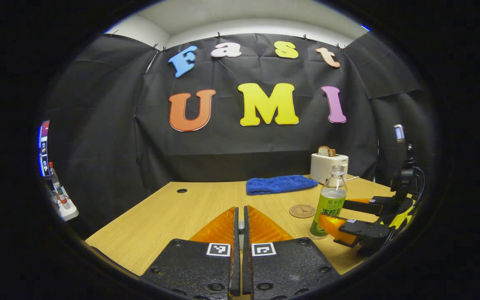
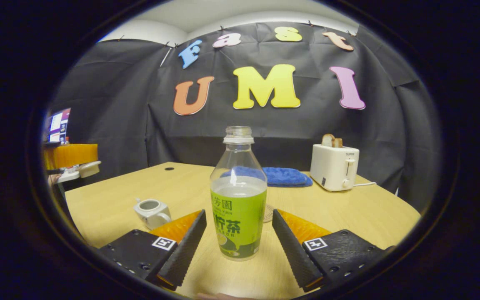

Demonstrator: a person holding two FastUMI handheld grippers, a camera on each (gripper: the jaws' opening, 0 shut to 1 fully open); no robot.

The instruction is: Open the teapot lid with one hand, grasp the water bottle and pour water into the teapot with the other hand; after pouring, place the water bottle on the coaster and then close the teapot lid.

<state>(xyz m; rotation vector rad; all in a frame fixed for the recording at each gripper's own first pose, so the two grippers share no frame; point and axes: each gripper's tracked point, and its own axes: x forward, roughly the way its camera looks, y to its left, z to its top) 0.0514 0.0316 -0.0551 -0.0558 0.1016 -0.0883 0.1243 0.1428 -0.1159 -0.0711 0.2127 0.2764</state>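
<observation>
An uncapped water bottle (image 2: 238,200) with a green label stands upright on the wooden table. My right gripper (image 2: 238,216) is open, one finger on each side of the bottle, neither touching it. Farther off in the left gripper view, the bottle (image 1: 331,200) stands between the right gripper's fingers (image 1: 338,227). A small white teapot (image 2: 152,212) sits lidless to the left of the bottle. The round coaster (image 1: 302,211) lies just behind the bottle. My left gripper (image 1: 240,227) is shut, with a thin grey sliver between its fingers, apparently the teapot lid (image 2: 89,168), held raised at the far left.
A white toaster (image 2: 334,166) with bread in it stands at the table's back right, and a folded blue cloth (image 2: 286,176) lies beside it. A cable hole (image 1: 181,191) sits near the table's back left. A shelf (image 1: 66,210) with small bottles stands off the left edge.
</observation>
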